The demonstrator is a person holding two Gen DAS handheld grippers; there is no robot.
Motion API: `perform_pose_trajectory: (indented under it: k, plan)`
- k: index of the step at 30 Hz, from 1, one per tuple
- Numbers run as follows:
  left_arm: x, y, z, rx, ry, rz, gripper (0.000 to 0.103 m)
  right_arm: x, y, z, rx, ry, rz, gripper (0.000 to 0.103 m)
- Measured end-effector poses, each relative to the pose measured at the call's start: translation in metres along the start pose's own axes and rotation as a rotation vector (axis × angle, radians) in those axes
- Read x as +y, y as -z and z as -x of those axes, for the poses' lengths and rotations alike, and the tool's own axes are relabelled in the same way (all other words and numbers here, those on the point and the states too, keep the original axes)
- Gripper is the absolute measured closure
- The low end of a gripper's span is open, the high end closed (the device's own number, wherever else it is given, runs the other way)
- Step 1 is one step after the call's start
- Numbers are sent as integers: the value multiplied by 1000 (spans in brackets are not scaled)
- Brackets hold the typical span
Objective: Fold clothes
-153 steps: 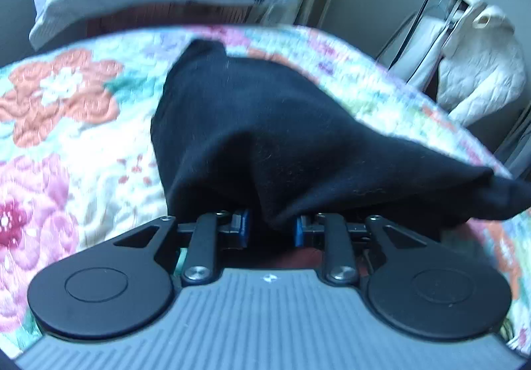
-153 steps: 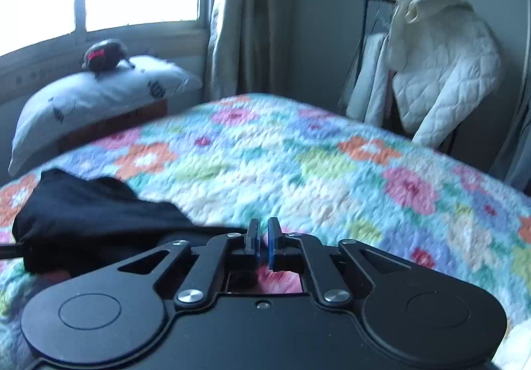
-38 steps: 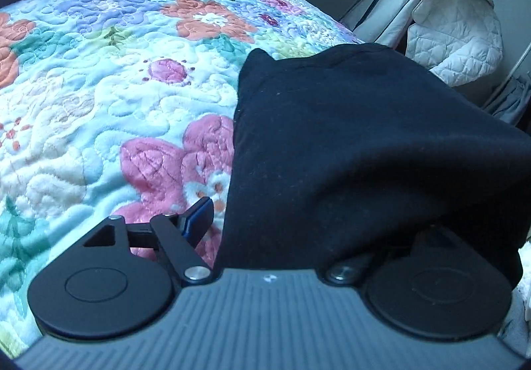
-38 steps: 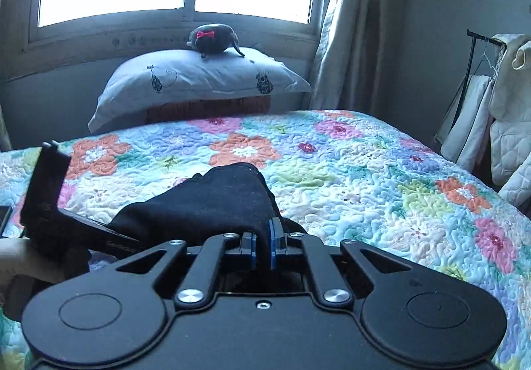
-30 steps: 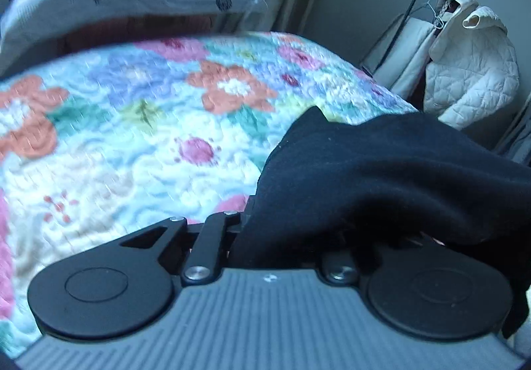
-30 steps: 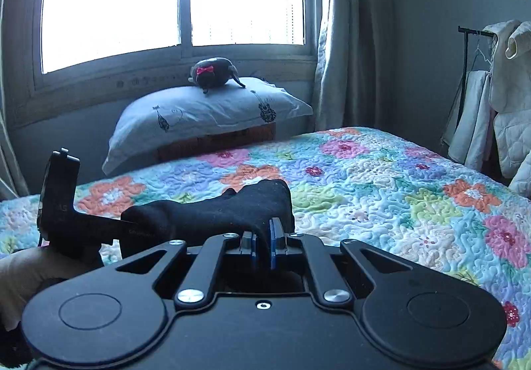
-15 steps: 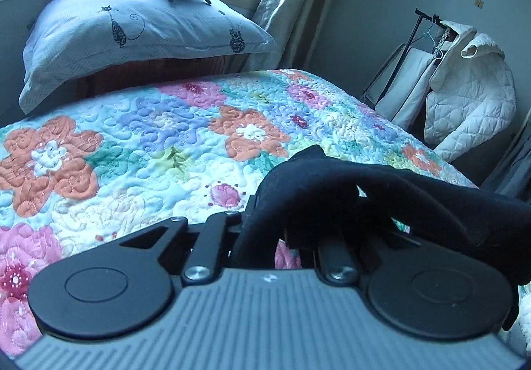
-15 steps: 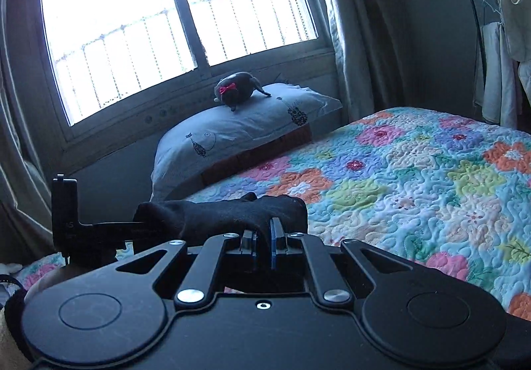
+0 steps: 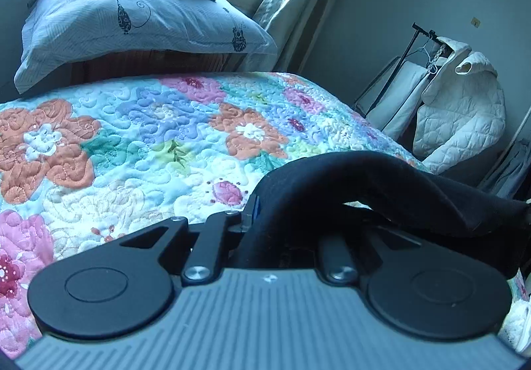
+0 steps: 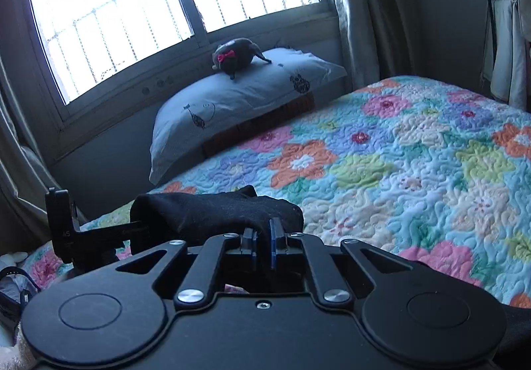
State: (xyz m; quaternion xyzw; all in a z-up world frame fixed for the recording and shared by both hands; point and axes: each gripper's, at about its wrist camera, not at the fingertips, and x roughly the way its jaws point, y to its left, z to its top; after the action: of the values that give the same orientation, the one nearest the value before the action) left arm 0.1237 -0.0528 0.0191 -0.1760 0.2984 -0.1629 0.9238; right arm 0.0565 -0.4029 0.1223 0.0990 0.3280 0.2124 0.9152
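Right wrist view: right gripper [image 10: 262, 245] is clamped on the black garment [image 10: 215, 214], held above the quilt [image 10: 415, 170]. Left gripper [image 9: 285, 220] pinches its other end. The cloth's long axis runs left-right between them. Both should lower together, keeping it taut.

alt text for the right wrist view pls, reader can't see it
The right gripper pinches a black garment held above a floral quilt; the left gripper holds its other end. Behind, a plush toy sits on a pillow under a window.
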Motion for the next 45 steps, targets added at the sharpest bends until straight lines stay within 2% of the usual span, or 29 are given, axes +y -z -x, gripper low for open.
perform_pose_trajectory:
  k: [4, 9, 10, 12, 15, 17, 19, 22, 24, 25, 26, 27, 30, 32, 35, 38, 41, 42, 45]
  plan:
    - [8, 2, -18, 42, -15, -9, 89, -12, -6, -17, 27, 18, 8, 95]
    - [9, -8, -35, 89, -27, -57, 88, -29, -38, -27, 15, 69, 33, 96]
    - [9, -10, -38, 101, -29, -64, 87, -33, -46, -27, 13, 83, 30, 100]
    - [9, -13, -43, 120, -46, -73, 75, -40, -56, -21, -23, 73, -5, 103]
    - [10, -12, -50, 137, -71, -85, 67, -49, -68, -19, -57, 98, -8, 103]
    - [11, -7, -56, 149, -68, -75, 58, -59, -74, -27, -40, 123, -10, 103]
    - [11, -2, -62, 165, -72, -61, 56, -65, -74, -35, -8, 133, -10, 102]
    - [9, 4, -67, 175, -80, -59, 52, -61, -50, -45, 65, 108, -3, 92]
    - [8, 5, -69, 184, -96, -65, 43, -59, -34, -52, 113, 90, 2, 83]
    - [8, 4, -70, 190, -109, -67, 40, -55, -24, -55, 146, 92, 19, 71]
    - [8, 4, -71, 200, -121, -66, 33, -50, -12, -59, 177, 95, 42, 65]
    - [9, 2, -71, 212, -123, -56, 28, -47, -1, -60, 199, 92, 59, 65]
    - [16, -4, -71, 242, -114, -18, 28, -42, 17, -55, 216, 68, 60, 64]
    - [16, -8, -67, 237, -109, -22, 28, -45, 24, -48, 201, 65, 35, 60]
    - [10, -13, -65, 225, -104, -56, 28, -50, 31, -42, 185, 99, 19, 57]
    - [5, -24, -77, 216, -79, -72, 28, -51, 35, -39, 192, 160, 56, 54]
    - [4, -36, -83, 169, -61, -58, 30, -51, 39, -38, 202, 238, 122, 43]
    - [5, -41, -82, 135, -58, -43, 30, -51, 40, -39, 207, 268, 150, 42]
    - [12, -56, -82, 60, -74, 3, 30, -68, 43, -38, 223, 294, 88, 42]
